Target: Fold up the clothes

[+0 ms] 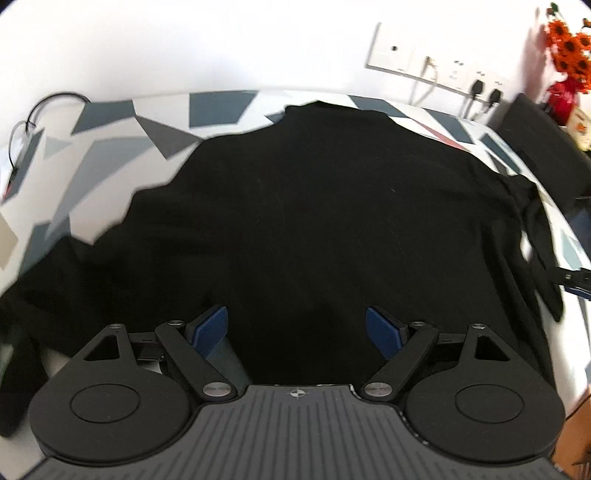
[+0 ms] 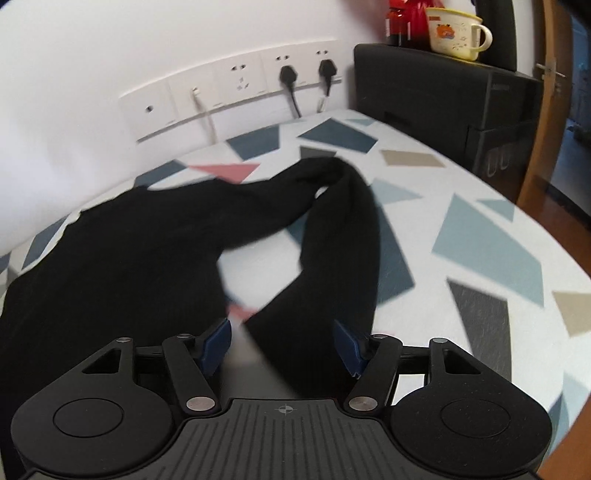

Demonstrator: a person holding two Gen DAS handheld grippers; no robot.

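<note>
A black long-sleeved garment (image 1: 314,221) lies spread on a table with a geometric-patterned cloth (image 1: 110,147). My left gripper (image 1: 295,317) hovers low over the garment's near edge, its blue pads (image 1: 208,332) wide apart and open, with only flat fabric below. In the right wrist view, the garment's sleeve (image 2: 343,229) loops away across the cloth and comes back toward me. Its near end runs between the spread fingers of my right gripper (image 2: 281,328), which is open. The fabric is not pinched.
A white wall with a socket strip (image 2: 240,96) and plugged cables runs behind the table. A black box (image 2: 443,92) at the far right carries a cream mug (image 2: 456,33) and a red jar. Orange flowers (image 1: 570,51) stand there too. The table edge curves on the right.
</note>
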